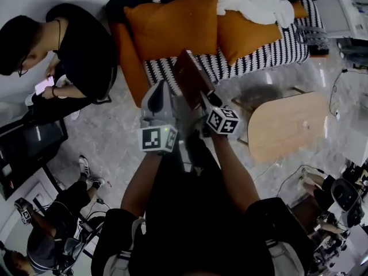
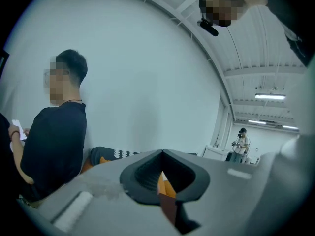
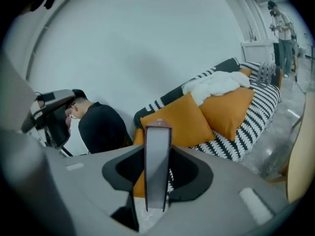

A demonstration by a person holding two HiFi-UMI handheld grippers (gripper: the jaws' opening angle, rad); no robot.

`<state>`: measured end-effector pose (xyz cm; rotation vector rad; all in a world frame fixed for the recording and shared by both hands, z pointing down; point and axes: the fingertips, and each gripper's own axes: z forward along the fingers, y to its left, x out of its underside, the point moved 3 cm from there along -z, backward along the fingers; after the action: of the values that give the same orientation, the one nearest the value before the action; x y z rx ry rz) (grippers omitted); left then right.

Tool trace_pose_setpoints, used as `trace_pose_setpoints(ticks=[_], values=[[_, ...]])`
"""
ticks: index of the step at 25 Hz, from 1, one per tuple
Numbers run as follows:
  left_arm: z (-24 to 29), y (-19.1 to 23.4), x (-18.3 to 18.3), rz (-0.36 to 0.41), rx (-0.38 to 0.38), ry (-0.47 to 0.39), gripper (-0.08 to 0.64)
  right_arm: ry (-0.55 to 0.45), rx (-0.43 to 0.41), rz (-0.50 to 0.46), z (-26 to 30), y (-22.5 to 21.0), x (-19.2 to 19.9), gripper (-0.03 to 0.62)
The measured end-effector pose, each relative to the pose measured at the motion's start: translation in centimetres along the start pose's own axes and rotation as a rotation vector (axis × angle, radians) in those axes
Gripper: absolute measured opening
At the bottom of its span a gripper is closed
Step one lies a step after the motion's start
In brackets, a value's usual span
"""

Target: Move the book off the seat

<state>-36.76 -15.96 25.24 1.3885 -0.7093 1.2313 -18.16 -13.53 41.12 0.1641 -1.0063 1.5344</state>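
Observation:
A dark reddish-brown book [image 1: 191,76] is held upright in the air in front of the striped sofa seat [image 1: 276,53]. My right gripper [image 1: 204,99] is shut on its lower edge. In the right gripper view the book [image 3: 157,166] stands edge-on between the jaws of the right gripper [image 3: 157,141]. My left gripper [image 1: 156,94] hangs just left of the book with its jaws together and nothing between them. In the left gripper view the left gripper [image 2: 162,154] shows only a slit, with a sliver of the book [image 2: 170,208] behind it.
Two orange cushions [image 1: 172,27] and a white blanket [image 1: 253,2] lie on the sofa. A person in black [image 1: 75,50] sits on the floor to its left. A light wooden table [image 1: 287,125] stands at the right, and equipment crowds the lower corners.

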Motion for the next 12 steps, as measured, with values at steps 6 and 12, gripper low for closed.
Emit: trace_pose_setpoints(ticks=[6,12], values=[[-1.2,-3.1,-2.9,0.038,0.067,-0.002,0.006,-0.048,0.013,-0.048,-4.7,1.6,-3.9,0.156],[-2.8,-4.6,-5.5,0.073,0.086,-0.033,0.006,-0.106,-0.024,-0.053,-9.5,3.7,-6.0,0.156]])
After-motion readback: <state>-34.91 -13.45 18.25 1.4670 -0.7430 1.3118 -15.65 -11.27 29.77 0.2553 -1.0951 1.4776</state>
